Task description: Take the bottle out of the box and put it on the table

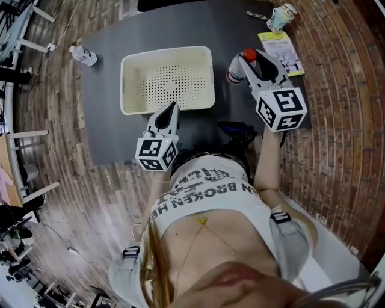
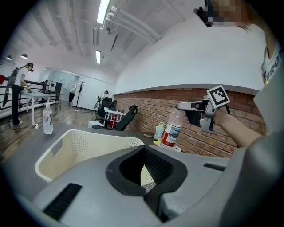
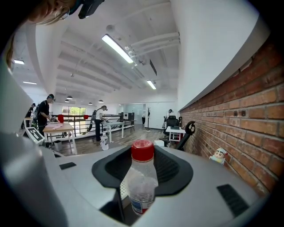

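Head view: right gripper (image 1: 246, 62) clamps the bottle (image 1: 235, 74) at three o'clock of the emptied box (image 1: 126, 84); left gripper (image 1: 172, 109) is closed and empty; setting the bottle down likely remains.

A figurine (image 1: 281, 16) stands beside a yellow booklet (image 1: 283, 53).

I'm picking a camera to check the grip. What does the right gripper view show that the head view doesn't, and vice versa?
Only the right gripper view: the bottle upright between the jaws of the right gripper, and people at desks behind. Only the head view: the left gripper and the booklet. Both: that red-capped bottle, the figurine, a second bottle.
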{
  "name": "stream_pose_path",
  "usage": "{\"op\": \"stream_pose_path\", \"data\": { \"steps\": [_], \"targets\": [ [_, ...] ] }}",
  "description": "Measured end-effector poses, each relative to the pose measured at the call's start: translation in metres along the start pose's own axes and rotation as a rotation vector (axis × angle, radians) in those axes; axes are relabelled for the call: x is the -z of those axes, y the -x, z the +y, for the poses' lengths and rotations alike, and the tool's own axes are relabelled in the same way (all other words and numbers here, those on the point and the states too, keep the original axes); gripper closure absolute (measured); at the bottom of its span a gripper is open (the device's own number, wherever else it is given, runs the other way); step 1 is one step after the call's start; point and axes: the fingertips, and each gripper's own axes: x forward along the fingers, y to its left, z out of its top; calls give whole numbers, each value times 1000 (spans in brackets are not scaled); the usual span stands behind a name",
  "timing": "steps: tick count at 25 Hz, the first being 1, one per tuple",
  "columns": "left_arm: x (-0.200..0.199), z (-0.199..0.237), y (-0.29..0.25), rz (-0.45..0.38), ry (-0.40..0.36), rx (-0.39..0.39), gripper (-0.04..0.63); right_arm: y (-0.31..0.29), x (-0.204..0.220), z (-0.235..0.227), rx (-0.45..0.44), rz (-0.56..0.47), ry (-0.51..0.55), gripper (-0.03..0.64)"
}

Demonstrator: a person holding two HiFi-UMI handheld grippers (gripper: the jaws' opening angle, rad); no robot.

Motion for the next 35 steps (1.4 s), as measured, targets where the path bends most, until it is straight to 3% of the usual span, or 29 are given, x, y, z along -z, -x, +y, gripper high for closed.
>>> {"op": "stream_pose_path", "data": {
  "steps": [22, 35],
  "targets": [
    [-3, -11, -13, 5, -21, -10, 591, -10, 29, -24, 4, 38, -17, 465],
    [2, -14, -21, 31, -18, 0, 591, -32, 126, -50, 66, 184, -51, 466]
  ]
}}
